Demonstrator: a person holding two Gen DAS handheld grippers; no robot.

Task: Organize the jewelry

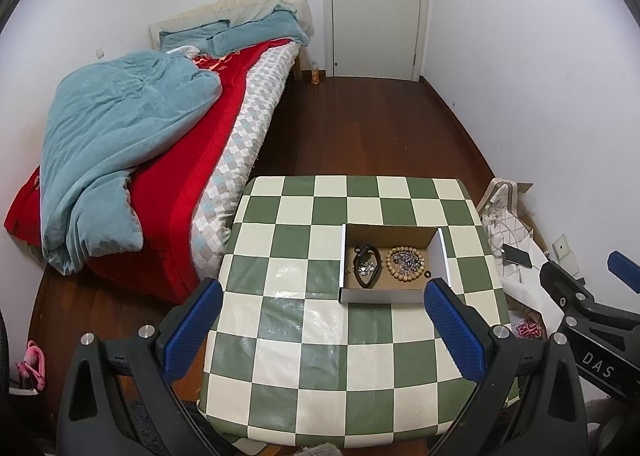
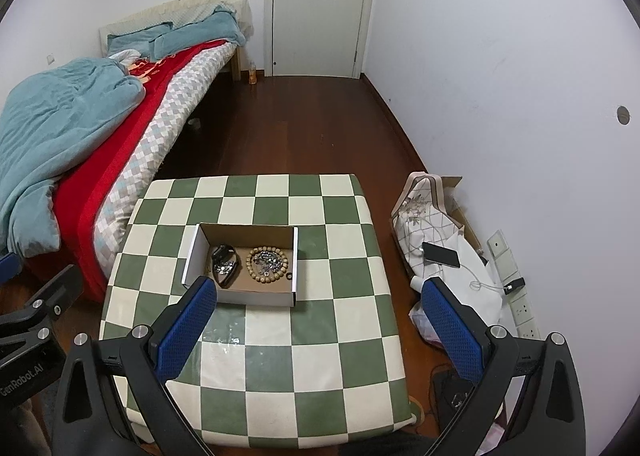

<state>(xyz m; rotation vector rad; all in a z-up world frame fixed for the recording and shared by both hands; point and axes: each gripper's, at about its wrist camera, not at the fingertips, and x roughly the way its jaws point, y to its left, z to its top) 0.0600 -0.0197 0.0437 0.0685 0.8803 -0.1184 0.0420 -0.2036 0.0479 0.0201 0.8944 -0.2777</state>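
An open cardboard box [image 1: 434, 234] [image 2: 192, 252] sits on the green-and-white checkered table [image 1: 320, 336] [image 2: 320, 336]. Inside lie a dark cord necklace with silvery pieces [image 1: 365, 266] [image 2: 225, 265], a wooden bead bracelet [image 1: 404, 263] [image 2: 267, 265] around a silvery chain, and a small black ring [image 1: 428, 273] [image 2: 289, 276]. My left gripper [image 1: 322, 292] is open and empty, above the table in front of the box. My right gripper [image 2: 318, 290] is open and empty, to the box's right. Each gripper shows at the edge of the other's view.
A bed [image 1: 168, 128] with a teal duvet and red cover stands left of the table. A patterned cushion with a phone [image 2: 440, 254] and cable lies on the floor at the right, by wall sockets. A white door [image 1: 376, 4] is at the back.
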